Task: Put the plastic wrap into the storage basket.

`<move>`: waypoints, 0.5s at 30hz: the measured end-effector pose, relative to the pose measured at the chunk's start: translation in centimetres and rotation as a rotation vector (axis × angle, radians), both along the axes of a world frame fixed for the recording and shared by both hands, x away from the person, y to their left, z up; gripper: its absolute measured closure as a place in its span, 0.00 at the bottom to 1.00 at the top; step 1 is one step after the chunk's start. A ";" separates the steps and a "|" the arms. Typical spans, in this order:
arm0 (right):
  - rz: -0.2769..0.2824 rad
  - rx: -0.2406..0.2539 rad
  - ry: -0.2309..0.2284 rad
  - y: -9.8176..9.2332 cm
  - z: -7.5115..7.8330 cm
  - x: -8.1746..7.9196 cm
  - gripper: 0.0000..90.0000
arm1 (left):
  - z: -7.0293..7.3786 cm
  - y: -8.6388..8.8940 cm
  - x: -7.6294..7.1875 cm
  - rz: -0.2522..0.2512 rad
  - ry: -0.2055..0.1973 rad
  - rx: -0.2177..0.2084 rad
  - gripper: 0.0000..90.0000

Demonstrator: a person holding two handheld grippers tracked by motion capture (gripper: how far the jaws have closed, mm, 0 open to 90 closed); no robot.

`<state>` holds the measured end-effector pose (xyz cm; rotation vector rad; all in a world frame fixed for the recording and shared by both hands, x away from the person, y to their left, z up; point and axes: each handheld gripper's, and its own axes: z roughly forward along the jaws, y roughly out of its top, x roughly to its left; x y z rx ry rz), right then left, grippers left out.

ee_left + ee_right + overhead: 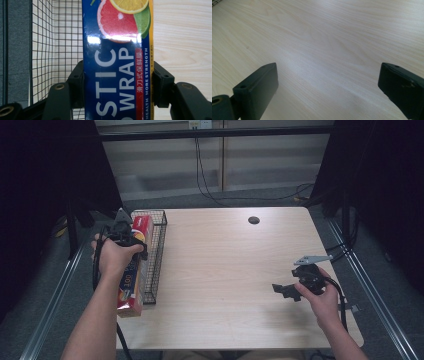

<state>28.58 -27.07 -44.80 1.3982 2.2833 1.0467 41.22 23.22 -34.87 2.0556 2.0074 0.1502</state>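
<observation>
One plastic-wrap box [116, 62] | clamped across its narrow width by left gripper [117, 82], lengthwise beside wire basket [156, 251] at bench [230, 270] left edge, likely for stowing | right gripper [328, 82] fingers wide, idle over bare wood

Wire basket [156, 251] along left edge; table [235, 270] otherwise open.

Bare forearms; black claws [287, 290], seemingly matte, cabled.
</observation>
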 end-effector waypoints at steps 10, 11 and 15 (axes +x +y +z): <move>0.000 0.000 0.000 0.0 0.0 0.0 0.03 | -0.9 0.1 0.0 0.011 0.013 -0.007 0.47; 0.000 0.000 -0.001 0.0 0.0 0.0 0.03 | -0.9 0.2 0.0 0.004 0.014 0.002 0.47; 0.001 0.001 0.001 0.0 0.0 0.0 0.03 | -1.1 0.1 0.0 0.009 0.016 0.002 0.47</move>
